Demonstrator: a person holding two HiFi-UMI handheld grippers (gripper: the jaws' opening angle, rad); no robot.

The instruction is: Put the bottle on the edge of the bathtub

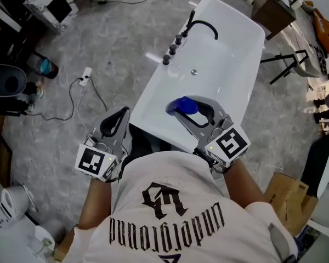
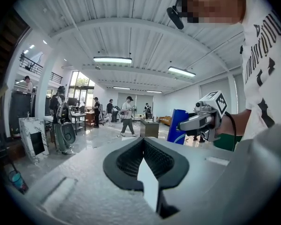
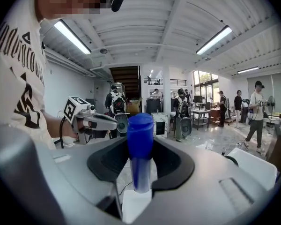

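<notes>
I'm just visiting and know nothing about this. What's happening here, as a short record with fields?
Setting: white bathtub on a grey floor
Right gripper: jaws closed on a blue bottle
Left gripper: jaws together, empty
Bottle position: held above the bathtub's near end, not on its edge yet

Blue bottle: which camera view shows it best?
Right gripper view: the blue bottle sits central, gripped between the jaws. Head view shows only part of it; left gripper view shows it small, off to one side.
</notes>
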